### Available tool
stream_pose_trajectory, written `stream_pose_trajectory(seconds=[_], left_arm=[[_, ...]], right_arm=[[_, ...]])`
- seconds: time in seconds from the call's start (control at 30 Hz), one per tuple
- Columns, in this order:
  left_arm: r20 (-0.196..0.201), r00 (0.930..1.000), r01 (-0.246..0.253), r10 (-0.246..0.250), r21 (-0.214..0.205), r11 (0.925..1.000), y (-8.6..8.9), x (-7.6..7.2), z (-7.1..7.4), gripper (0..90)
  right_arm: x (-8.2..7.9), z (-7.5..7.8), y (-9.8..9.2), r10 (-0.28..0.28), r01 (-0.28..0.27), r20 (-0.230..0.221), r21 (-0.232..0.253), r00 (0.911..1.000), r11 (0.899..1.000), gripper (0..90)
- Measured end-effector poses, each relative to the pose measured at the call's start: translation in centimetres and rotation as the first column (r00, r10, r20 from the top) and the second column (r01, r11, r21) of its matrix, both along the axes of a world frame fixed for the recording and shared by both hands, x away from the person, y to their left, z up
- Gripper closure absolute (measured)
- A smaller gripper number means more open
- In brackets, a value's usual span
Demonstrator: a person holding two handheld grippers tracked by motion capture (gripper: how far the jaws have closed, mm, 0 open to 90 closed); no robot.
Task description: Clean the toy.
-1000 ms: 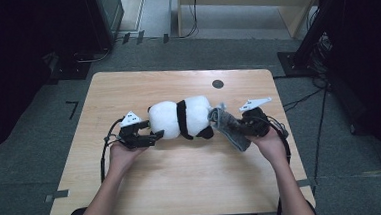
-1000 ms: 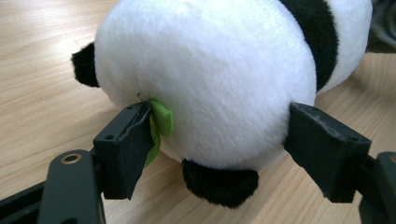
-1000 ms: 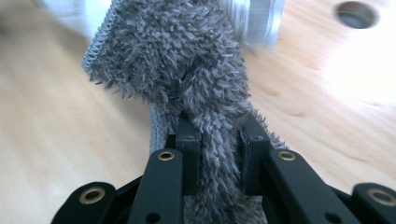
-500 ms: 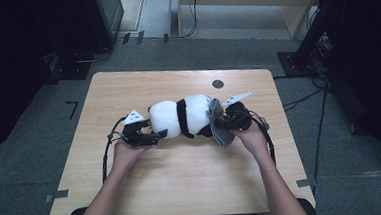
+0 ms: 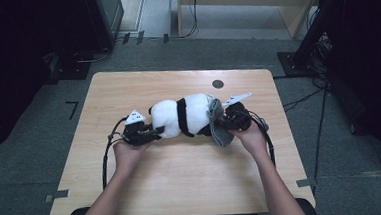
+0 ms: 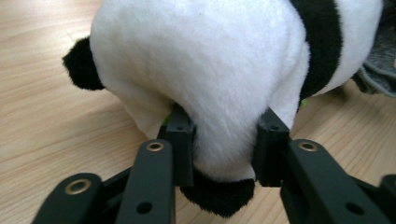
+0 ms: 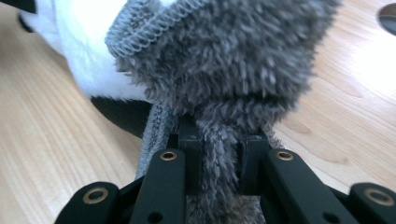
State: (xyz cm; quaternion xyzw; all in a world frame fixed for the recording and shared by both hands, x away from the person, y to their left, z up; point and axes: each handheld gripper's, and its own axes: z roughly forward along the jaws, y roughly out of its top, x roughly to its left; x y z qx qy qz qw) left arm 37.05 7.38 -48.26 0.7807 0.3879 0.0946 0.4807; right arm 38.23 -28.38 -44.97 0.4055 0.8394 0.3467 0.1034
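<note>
At the bottom of the left gripper view, the left gripper (image 6: 224, 154) has just been closing, and its 2 jaws now pinch the panda (image 6: 210, 70) by its white end. In the right gripper view the right gripper (image 7: 219, 154) clamps the grey cloth (image 7: 233, 70). In the high view's centre, the panda lies on the table (image 5: 183, 188), cloth at its right end.

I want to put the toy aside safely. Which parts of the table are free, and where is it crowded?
Free: the bare wood between the table far edge and the plush panda, and the wide near strip between the forearms. Crowded: the middle row, where the left gripper, the panda, the grey fuzzy sock and the right gripper sit together.
</note>
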Motion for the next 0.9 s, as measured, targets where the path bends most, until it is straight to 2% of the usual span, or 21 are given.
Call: stream_pose_trajectory(seconds=[0.1, 0.27, 0.37, 0.47, 0.6, 0.77, 0.83, 0.9], left_arm=[[0.03, 0.9995, -0.005, 0.005, -0.026, 0.9996, 0.2, -0.3, 0.4, 71.5], [0.096, 0.9944, -0.035, 0.044, -0.097, 0.9947, 1.4, -0.9, 1.6, 74.4], [0.128, 0.9887, -0.058, 0.077, -0.149, 0.9872, 2.2, -1.1, 2.4, 74.8], [0.143, 0.983, -0.092, 0.116, -0.168, 0.9815, 3.4, -1.0, 2.9, 74.6], [0.14, 0.9747, -0.153, 0.175, -0.153, 0.9763, 5.0, -0.5, 2.8, 74.5], [0.116, 0.966, -0.213, 0.231, -0.152, 0.9652, 6.7, 0.2, 2.2, 74.2], [0.113, 0.9606, -0.238, 0.254, -0.135, 0.9618, 7.0, 0.4, 1.9, 73.7], [0.095, 0.9602, -0.252, 0.263, -0.114, 0.9611, 7.3, 0.7, 1.5, 73.0]], right_arm=[[-0.2, 0.1, -0.6, -0.02, 0.02, 0.015, 0.005, 0.9997, 1.0, 76.2], [-0.6, 0.8, -2.2, -0.063, 0.062, 0.041, 0.037, 0.9972, 0.997, 76.3], [-0.8, 1.2, -3.1, -0.09, 0.088, 0.052, 0.04, 0.9946, 0.995, 76.3], [-0.8, 1.2, -3.9, -0.113, 0.112, 0.049, 0.021, 0.9924, 0.993, 76.3], [-0.7, 0.7, -4.7, -0.142, 0.143, 0.041, -0.004, 0.989, 0.99, 76.3], [-0.3, -0.2, -5.6, -0.179, 0.18, 0.029, -0.035, 0.9834, 0.983, 76.2], [-0.1, -0.6, -5.9, -0.189, 0.19, 0.033, -0.037, 0.9815, 0.981, 76.0], [0.0, -1.0, -6.0, -0.198, 0.199, 0.021, -0.038, 0.9799, 0.979, 75.8]])
